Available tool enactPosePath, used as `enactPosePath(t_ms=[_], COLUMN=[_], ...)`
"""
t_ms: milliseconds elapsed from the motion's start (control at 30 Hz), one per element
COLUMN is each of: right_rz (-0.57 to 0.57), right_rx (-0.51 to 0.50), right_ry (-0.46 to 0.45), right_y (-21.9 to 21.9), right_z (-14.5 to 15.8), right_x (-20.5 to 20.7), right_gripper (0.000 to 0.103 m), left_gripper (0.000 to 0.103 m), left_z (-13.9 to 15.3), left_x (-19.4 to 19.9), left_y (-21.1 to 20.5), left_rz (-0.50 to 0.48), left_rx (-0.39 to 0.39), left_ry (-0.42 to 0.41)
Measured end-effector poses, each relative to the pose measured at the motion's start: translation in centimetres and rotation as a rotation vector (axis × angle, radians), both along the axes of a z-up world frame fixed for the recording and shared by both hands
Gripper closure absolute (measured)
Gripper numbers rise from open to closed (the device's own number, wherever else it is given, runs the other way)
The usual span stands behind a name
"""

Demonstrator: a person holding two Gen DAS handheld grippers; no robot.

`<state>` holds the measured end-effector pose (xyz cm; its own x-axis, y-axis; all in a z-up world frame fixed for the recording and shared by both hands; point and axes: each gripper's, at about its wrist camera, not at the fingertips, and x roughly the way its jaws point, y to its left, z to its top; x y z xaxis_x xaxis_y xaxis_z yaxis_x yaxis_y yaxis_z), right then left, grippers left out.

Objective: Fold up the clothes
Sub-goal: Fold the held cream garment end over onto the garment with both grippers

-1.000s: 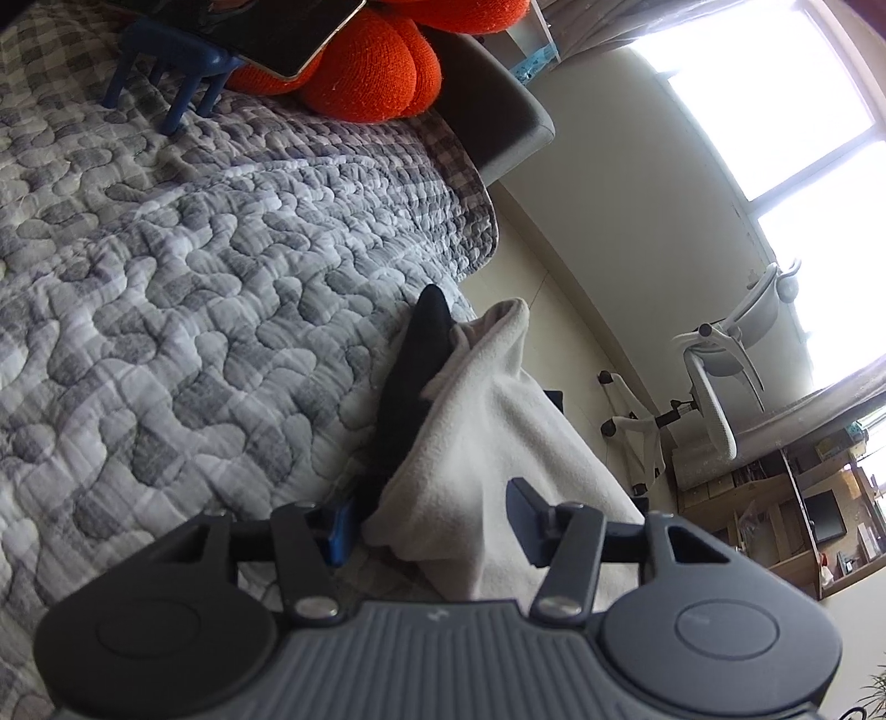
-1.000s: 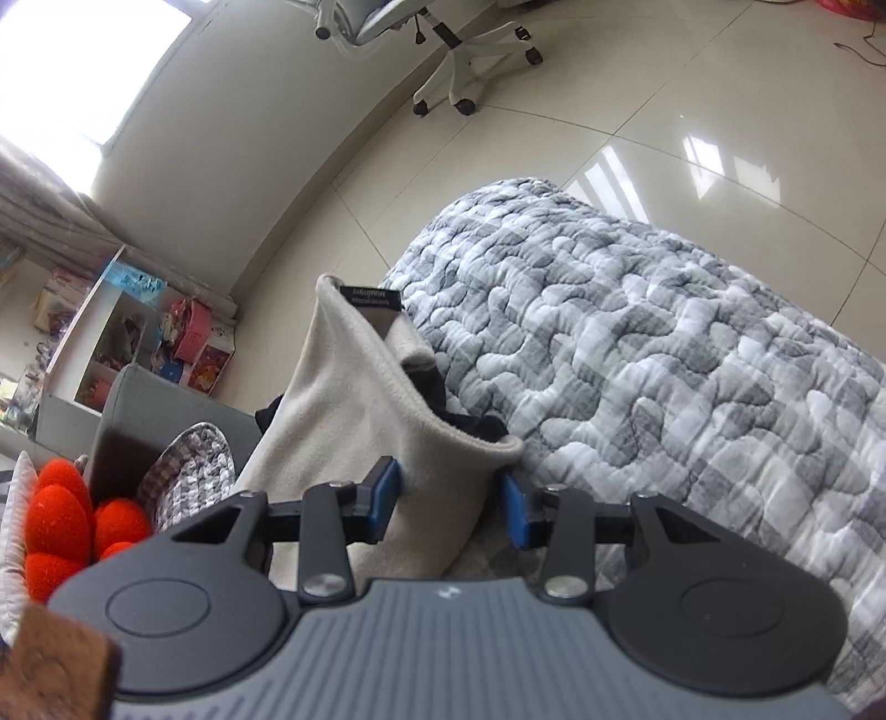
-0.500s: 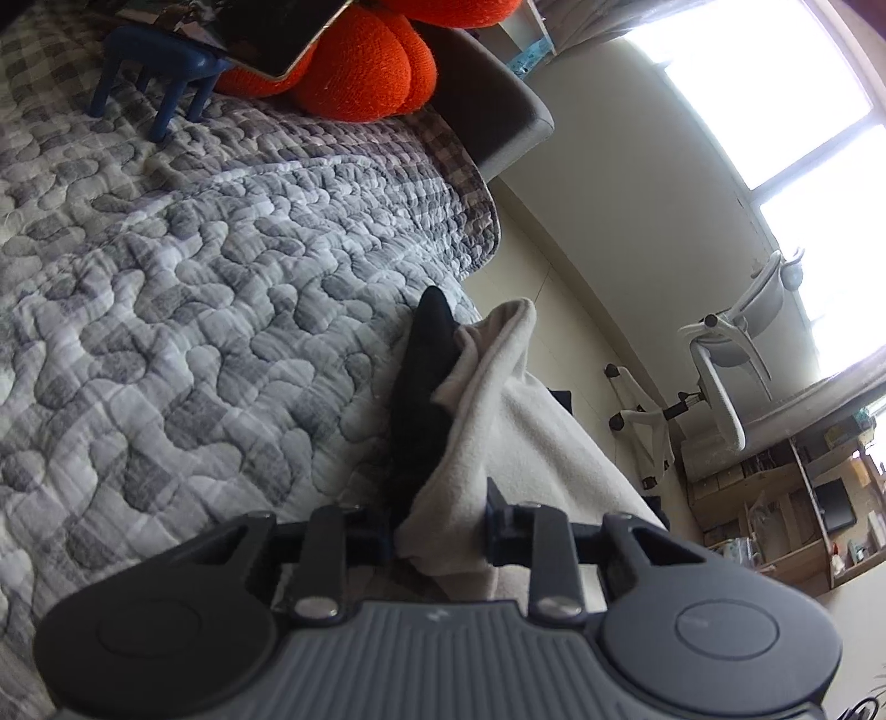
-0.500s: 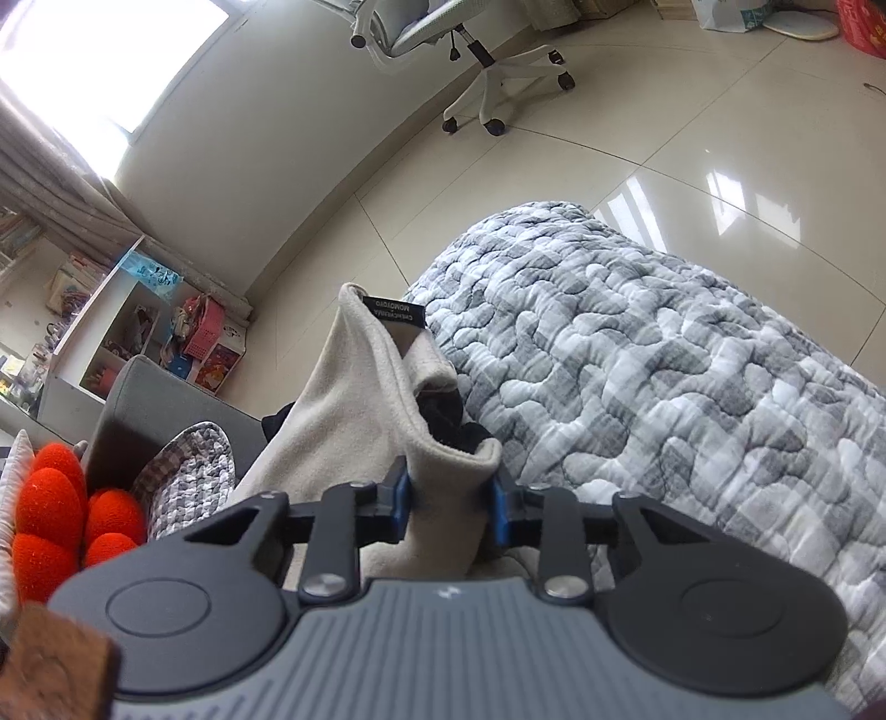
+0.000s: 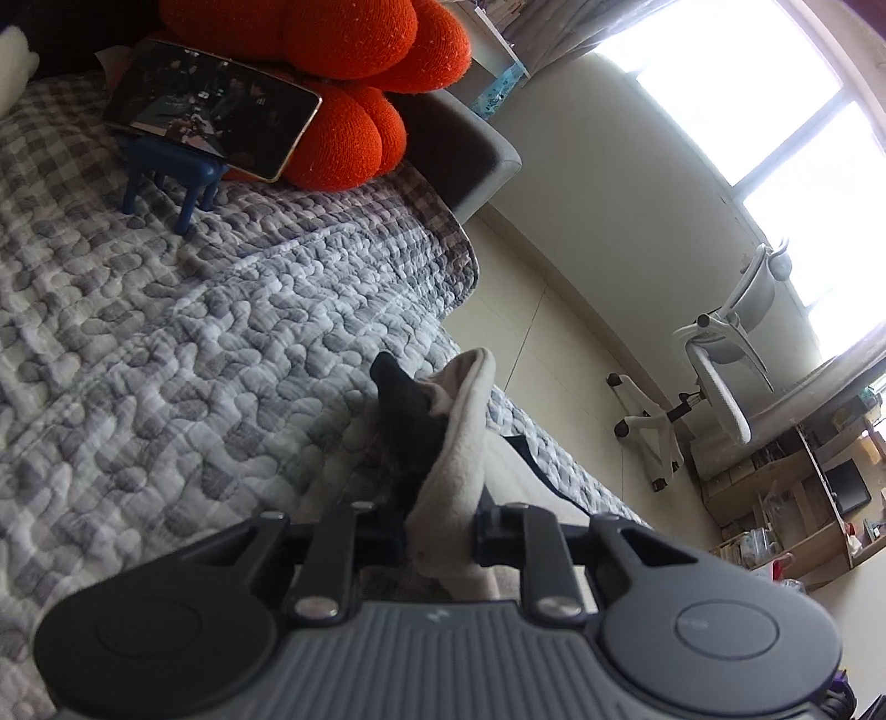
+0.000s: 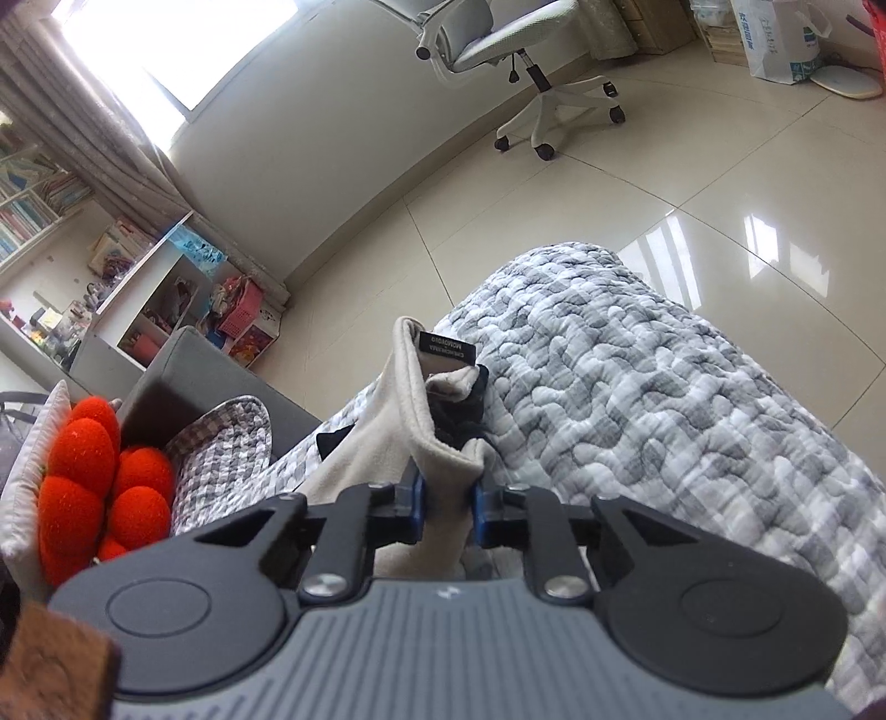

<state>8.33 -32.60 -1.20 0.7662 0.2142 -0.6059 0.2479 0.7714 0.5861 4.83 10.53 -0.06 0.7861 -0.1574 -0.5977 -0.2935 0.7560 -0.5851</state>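
Note:
A beige fleece garment [image 5: 459, 443] with a black lining [image 5: 407, 412] is bunched up on the grey quilted bed [image 5: 166, 343]. My left gripper [image 5: 440, 540] is shut on a fold of its beige edge. In the right wrist view the same garment [image 6: 387, 432] rises in a ridge with a black label [image 6: 447, 348] at its top. My right gripper [image 6: 447, 507] is shut on another fold of that beige edge, just above the quilt [image 6: 664, 399].
A phone [image 5: 213, 108] rests on a small blue stand [image 5: 171, 171] against orange cushions [image 5: 354, 72] at the head of the bed. A white office chair [image 6: 498, 44] stands on the tiled floor [image 6: 692, 166]. Shelves [image 6: 138, 277] line the wall.
Both grippers went from open around the garment's edge to shut on it. Both have since lifted, so more of the room shows.

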Motion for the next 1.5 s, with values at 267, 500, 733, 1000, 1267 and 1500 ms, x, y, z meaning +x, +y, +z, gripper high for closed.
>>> enactPosePath(t_ms=[267,500,733,1000,1267,1500], right_rz=[0.074,0.143,0.165,0.214,0.316,0.374], right_rx=[-0.037,-0.089,-0.103,-0.25,-0.366,-0.38], right_ry=[0.074,0.122,0.098,-0.03,-0.087,-0.094], right_y=[0.5,1.0,0.1,0.3,2.4,2.7], right_z=[-0.9,-1.9,-1.6,0.0,-0.5,-1.4], right_x=[-5.7,-5.3,-6.1,-6.2,-2.2,0.2], right_gripper=[0.085,0.074,0.072,0.06,0.06,0.06], left_gripper=[0.081,0.068,0.052,0.045,0.042,0.044], left_z=[-1.7,-3.8,-1.7,-1.1,-0.6,-1.4], left_x=[-7.3,-7.4,-8.2,-5.7,-1.7,1.1], left_y=[0.1,0.9,2.2,0.2,-0.8,-0.5], left_rz=[-0.013,-0.024,0.019,-0.074,-0.158,-0.217], left_rx=[0.071,0.082,0.152,0.221,0.333,0.338], left_ry=[0.089,0.139,0.053,0.015,-0.032,-0.029])
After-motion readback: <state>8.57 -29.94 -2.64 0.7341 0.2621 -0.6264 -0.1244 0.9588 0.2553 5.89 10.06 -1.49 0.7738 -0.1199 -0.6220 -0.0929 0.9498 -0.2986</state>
